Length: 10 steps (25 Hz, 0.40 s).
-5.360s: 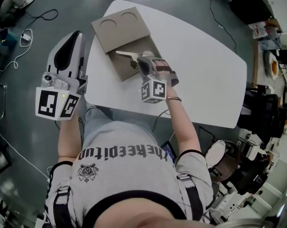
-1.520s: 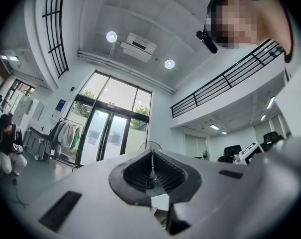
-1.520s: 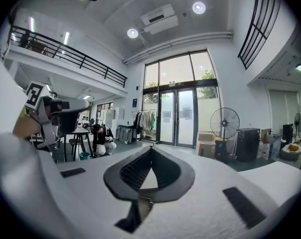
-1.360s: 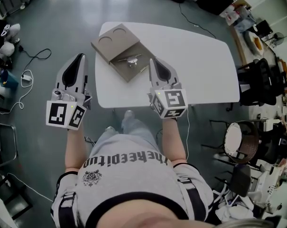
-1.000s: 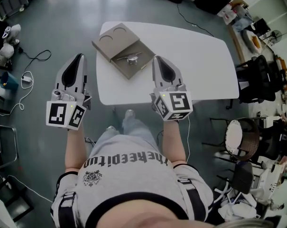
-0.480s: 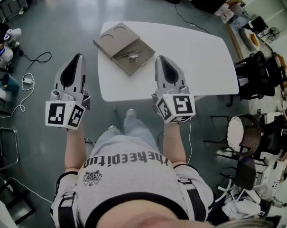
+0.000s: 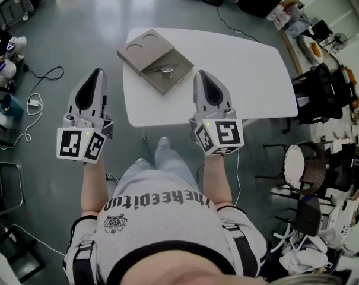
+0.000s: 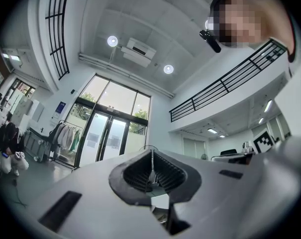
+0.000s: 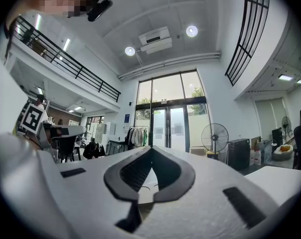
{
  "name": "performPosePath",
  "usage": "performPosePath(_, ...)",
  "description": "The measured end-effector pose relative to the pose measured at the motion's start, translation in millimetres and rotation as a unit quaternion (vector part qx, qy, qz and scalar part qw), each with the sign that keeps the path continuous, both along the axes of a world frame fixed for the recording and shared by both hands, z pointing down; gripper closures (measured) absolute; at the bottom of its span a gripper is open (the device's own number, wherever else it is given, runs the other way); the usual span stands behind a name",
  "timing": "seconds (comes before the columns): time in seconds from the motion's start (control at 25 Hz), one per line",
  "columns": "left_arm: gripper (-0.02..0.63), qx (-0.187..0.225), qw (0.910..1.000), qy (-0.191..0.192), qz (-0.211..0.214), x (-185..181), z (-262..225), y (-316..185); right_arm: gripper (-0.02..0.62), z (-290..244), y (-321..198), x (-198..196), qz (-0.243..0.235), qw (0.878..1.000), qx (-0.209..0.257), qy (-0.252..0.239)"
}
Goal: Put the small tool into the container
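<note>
Two tongs, both pressed together and empty: left tongs [image 7: 96,72] beside the worktop [image 7: 244,70], right tongs [image 7: 202,74] over its near edge. The small tool [image 7: 162,70] lies inside the container [image 7: 137,45]. Risk — a careless nudge of the shallow container could spill it.

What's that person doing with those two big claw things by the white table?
A person holds a two-jaw gripper in each hand at a white table. The small metal tool lies inside the flat brown container on the table, so the job looks done. Both grippers are shut and empty. The left gripper hangs over the floor beside the table. The right gripper is over the table's near edge, short of the container. Neither touches anything.
</note>
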<state>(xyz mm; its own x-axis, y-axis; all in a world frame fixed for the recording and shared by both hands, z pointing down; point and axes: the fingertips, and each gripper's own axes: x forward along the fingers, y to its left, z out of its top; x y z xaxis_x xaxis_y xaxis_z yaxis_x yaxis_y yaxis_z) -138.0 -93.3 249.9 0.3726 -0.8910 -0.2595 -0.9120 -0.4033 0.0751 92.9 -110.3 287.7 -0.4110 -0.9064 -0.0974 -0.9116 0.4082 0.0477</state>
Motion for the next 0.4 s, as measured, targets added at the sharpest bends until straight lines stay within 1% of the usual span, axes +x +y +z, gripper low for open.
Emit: performPosePath(0.4, 0.594, 0.001, 0.9999, 0.001, -0.011, -12.7, -1.0, -5.8, 0.597, -3.6, -10.1, -7.6, -0.002, 1.0, 0.005, -0.007)
